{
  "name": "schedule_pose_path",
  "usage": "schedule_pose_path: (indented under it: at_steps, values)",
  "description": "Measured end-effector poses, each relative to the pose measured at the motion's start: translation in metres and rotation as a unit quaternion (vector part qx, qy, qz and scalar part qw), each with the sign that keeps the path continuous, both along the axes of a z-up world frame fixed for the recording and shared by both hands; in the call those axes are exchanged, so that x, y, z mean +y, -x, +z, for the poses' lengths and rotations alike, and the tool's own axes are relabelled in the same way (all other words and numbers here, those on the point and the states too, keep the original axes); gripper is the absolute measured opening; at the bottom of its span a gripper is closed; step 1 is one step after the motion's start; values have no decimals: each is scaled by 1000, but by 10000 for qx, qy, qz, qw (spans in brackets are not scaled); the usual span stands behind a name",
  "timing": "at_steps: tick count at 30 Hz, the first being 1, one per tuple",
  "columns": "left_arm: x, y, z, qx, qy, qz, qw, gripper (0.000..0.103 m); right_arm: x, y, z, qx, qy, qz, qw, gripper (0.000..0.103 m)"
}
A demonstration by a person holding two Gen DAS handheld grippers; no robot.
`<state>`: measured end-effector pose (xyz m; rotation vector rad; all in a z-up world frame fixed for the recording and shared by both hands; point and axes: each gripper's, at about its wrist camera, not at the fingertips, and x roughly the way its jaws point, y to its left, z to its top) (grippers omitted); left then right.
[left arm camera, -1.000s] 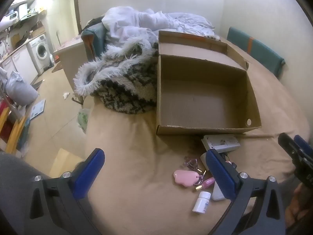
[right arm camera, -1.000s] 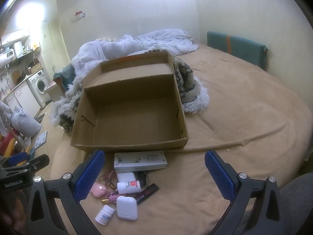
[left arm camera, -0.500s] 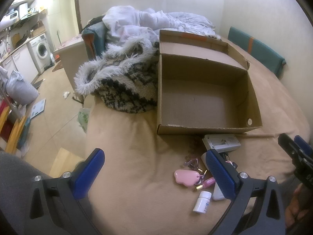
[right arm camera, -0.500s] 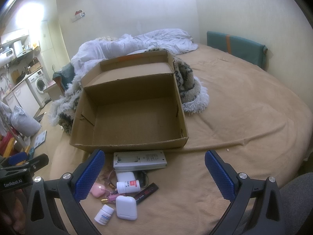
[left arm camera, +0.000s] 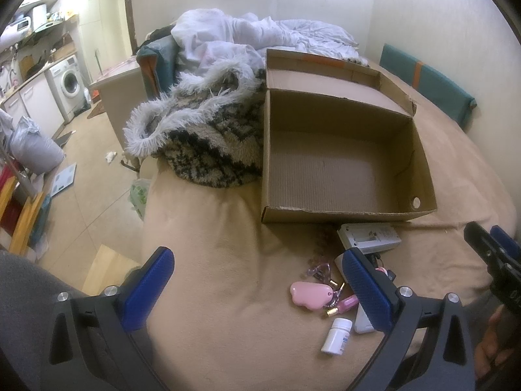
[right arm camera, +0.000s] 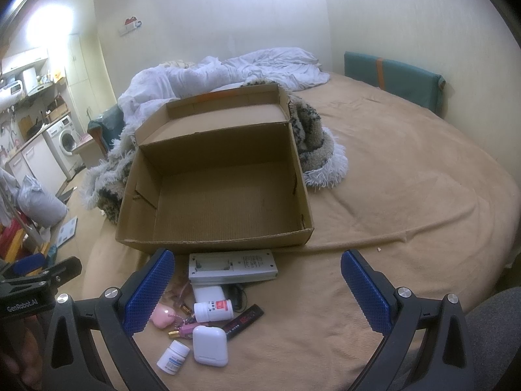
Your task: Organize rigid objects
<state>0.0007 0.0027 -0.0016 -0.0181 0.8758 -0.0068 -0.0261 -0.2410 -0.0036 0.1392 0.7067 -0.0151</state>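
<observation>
An open, empty cardboard box (right arm camera: 221, 238) stands on the tan bed; it also shows in the left wrist view (left arm camera: 342, 213). In front of it lies a small pile: a grey flat device (right arm camera: 232, 265), a white pill bottle with a red label (right arm camera: 213, 310), a white earbud case (right arm camera: 210, 345), a second small white bottle (right arm camera: 172, 356), a pink keychain (right arm camera: 161, 316) and a black stick (right arm camera: 244, 321). My right gripper (right arm camera: 257, 288) is open and empty above the pile. My left gripper (left arm camera: 257, 288) is open and empty, left of the pink keychain (left arm camera: 311, 295) and the small bottle (left arm camera: 337, 335).
A shaggy black-and-white throw (left arm camera: 202, 137) lies against the box's left side, with white bedding (right arm camera: 228, 71) behind. A teal cushion (right arm camera: 390, 79) leans on the right wall. The bed edge drops to the floor on the left, toward a washing machine (left arm camera: 70, 84).
Both grippers have drifted only slightly; the view of the box and pile barely shifts. Both stay open and empty.
</observation>
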Motion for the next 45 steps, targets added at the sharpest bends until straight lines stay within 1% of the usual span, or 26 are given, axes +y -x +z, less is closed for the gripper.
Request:
schedule_pose_path:
  at_steps: [28, 30, 45]
  values:
    - [4, 1, -3, -13, 32, 51, 10000, 103, -1, 0, -1, -9, 7, 20, 10000, 103]
    - [6, 1, -1, 1, 53, 75, 10000, 103, -3, -1, 3, -8, 16, 25, 10000, 103]
    - [7, 0, -1, 38, 65, 86, 9999, 103, 1, 1, -1, -9, 15, 28, 10000, 103]
